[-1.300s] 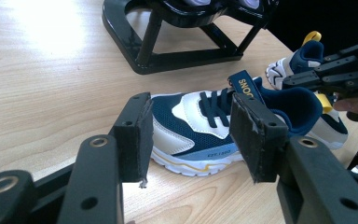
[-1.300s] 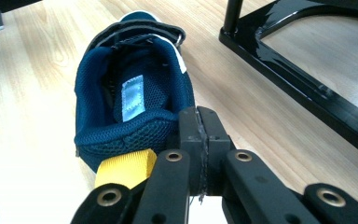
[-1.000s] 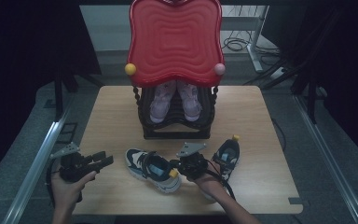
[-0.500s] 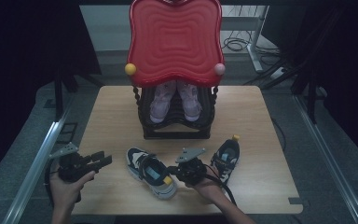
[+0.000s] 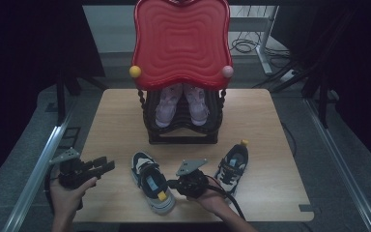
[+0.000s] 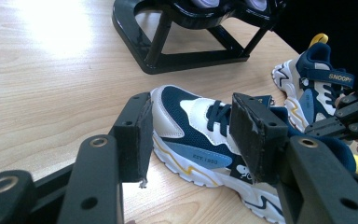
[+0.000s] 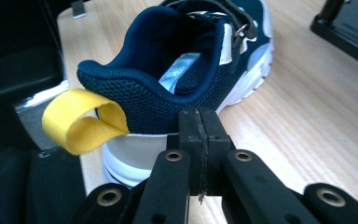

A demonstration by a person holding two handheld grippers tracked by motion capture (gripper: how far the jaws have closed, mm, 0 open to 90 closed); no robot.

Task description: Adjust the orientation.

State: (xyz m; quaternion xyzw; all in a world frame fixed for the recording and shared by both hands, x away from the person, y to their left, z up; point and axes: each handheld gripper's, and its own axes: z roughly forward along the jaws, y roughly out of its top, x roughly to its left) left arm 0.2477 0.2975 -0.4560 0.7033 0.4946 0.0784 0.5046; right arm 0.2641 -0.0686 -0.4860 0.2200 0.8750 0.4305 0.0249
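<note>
- The left gripper point(image 5: 105, 166) hovers over the table point(image 5: 116, 121) edge, left of the near sneaker point(image 5: 153, 182), jaws apart and empty; bare tabletop lies between them.
- The near sneaker lies in front of the black shoe rack point(image 5: 181, 126), toe towards it; in the left gripper view the right jaw covers its middle.
- The right gripper point(image 5: 173, 183), jaws pressed together with nothing between them, sits just beside that sneaker's heel and its yellow pull loop point(image 7: 77, 122); since the earlier frames it has shifted slightly left, towards the heel.
- The second sneaker point(image 5: 232, 166) lies right of the near sneaker, apart.
- A red tray point(image 5: 181, 41) hides most of the pink shoes point(image 5: 181, 104).
</note>
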